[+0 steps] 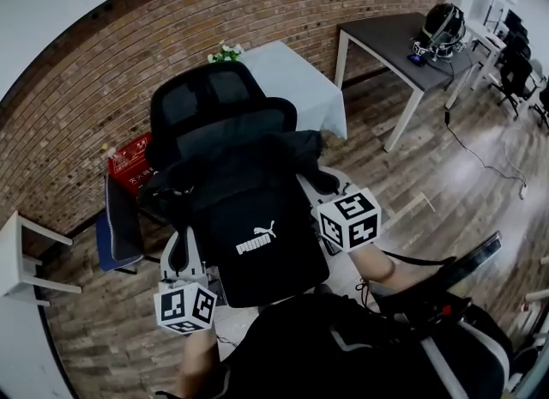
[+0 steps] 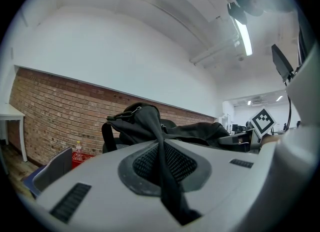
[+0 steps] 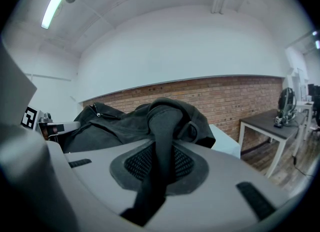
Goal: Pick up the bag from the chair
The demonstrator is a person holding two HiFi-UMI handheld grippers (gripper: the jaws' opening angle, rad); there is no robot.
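Note:
A black bag (image 1: 257,234) with a white logo hangs in front of the black mesh office chair (image 1: 214,105), held between both grippers. My left gripper (image 1: 178,256) is at the bag's left side and is shut on a thin black strap (image 2: 162,163) that runs between its jaws up to the bag (image 2: 142,126). My right gripper (image 1: 330,191) is at the bag's right side, shut on a wider padded strap (image 3: 161,141) that loops up to the bag (image 3: 115,123). The fingertips themselves are hidden by the bag in the head view.
A white table (image 1: 296,80) with flowers stands behind the chair by the brick wall. A dark desk (image 1: 390,41) carrying a helmet (image 1: 442,27) is at the back right. A red box (image 1: 129,159) and a blue seat (image 1: 116,227) stand at the left, beside a small white table (image 1: 21,251).

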